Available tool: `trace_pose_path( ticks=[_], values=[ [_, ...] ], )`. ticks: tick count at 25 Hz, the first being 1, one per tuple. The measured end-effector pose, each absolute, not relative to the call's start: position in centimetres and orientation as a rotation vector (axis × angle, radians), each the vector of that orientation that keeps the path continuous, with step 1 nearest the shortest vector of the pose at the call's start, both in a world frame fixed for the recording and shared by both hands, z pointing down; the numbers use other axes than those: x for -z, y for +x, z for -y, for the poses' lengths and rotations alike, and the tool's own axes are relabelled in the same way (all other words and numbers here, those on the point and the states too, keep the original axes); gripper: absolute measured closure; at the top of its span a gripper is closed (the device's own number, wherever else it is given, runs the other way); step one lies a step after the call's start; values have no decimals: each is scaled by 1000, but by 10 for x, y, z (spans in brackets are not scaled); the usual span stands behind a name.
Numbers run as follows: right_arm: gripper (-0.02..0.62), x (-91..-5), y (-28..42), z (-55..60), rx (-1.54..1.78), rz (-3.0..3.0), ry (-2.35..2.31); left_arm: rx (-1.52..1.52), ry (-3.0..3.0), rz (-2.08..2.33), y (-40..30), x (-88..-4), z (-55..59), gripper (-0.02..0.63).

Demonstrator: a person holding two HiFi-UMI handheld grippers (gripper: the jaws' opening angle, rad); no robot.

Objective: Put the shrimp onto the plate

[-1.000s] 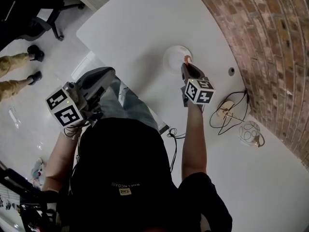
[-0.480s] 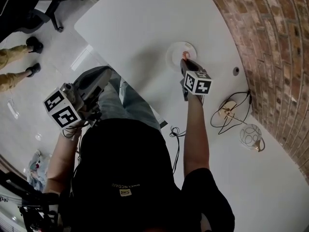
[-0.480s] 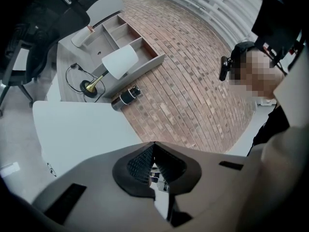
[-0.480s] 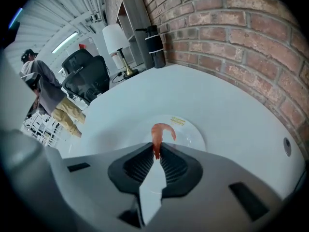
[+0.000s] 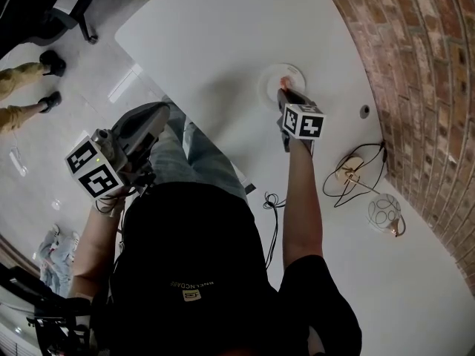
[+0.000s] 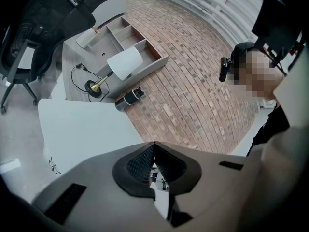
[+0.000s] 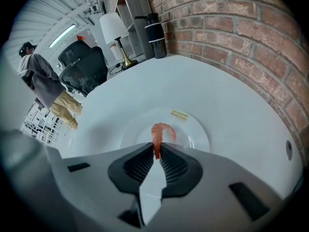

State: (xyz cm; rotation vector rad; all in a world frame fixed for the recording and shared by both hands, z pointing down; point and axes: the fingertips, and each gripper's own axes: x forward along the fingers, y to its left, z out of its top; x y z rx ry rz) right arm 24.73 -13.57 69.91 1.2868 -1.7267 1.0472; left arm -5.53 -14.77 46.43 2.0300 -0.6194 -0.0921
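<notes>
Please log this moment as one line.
right tongs: shut on shrimp | shrimp: over plate, not released | left tongs: shut, empty

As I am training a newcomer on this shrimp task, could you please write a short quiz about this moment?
1. True or false: the right gripper is shut on the shrimp.
2. The shrimp is above: A the plate; B a bowl; C the floor.
3. What does the left gripper hold between its jaws?
Key: 1 true; 2 A; 3 nothing, its jaws are together.
</notes>
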Motion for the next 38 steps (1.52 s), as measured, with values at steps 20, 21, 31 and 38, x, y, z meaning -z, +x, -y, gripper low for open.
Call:
trace_pose_path(
  ticks=[20,21,31,38],
  values=[
    [552,-704,248,135,-1081,1682,1253,119,1988,659,-64,-467,152,603],
    [552,-704,248,135,-1083,1681,1253,120,1986,661,-64,-467,152,603],
    [552,-704,247,135,-1084,1675,1234,124,1983,662,-65,-467,152,603],
    [552,-703,245,135,-1098,1679,1224,126,1981,664,-66,-467,152,603]
  ],
)
